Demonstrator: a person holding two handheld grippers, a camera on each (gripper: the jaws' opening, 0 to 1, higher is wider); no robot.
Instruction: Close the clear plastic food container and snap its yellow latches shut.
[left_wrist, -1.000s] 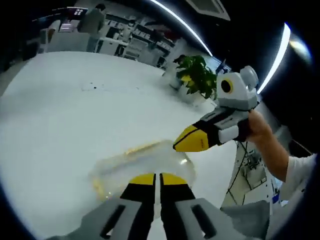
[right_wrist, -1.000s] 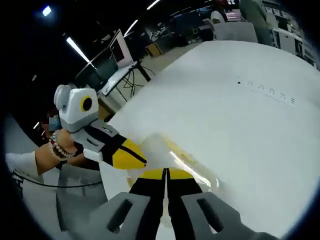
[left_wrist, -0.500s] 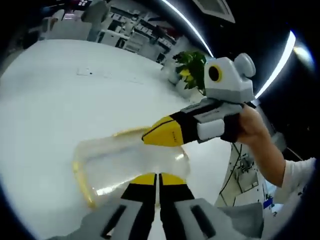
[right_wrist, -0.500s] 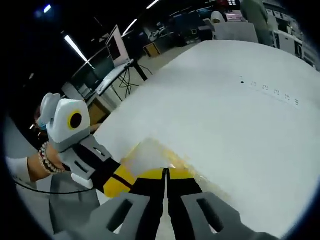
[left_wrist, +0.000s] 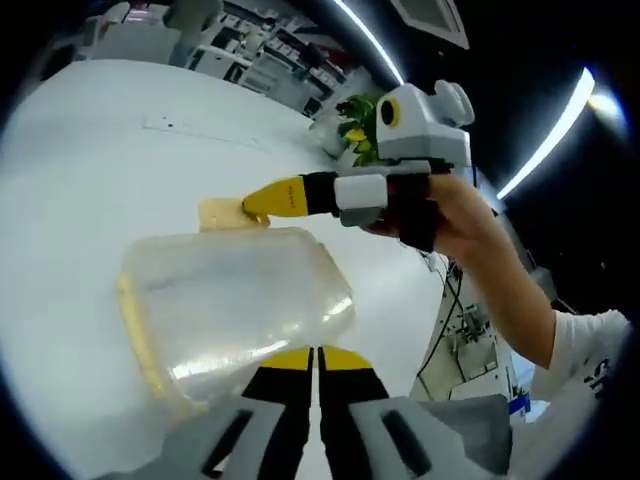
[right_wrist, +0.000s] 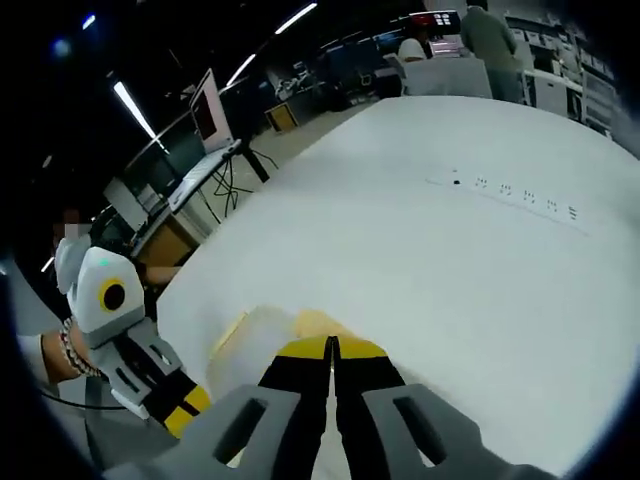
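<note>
The white table takes up most of both views, broad and bare around the work, with faint small marks far off across it and its far edges giving onto an office floor with desks and a potted plant. There is plenty of open surface on every side of the container, so I judge neither hand is cramped by an edge.

The clear plastic food container lies on the table just ahead of the left gripper, whose jaws are pressed together with nothing between them, their tips at the container's near side. The lid looks to be down on the box, so the closing itself seems done, though the plastic is too clear and blurred to be sure it is seated all round.

The right gripper reaches in from the right, jaws clenched to a single point, its tip touching a yellow latch at the container's far edge. Whether that latch is snapped home I cannot tell. Another yellow strip runs down the container's left edge.

In the right gripper view the same latch shows as a pale yellow flap just beyond the closed jaws

By my reading, the latching is still in hand
</note>
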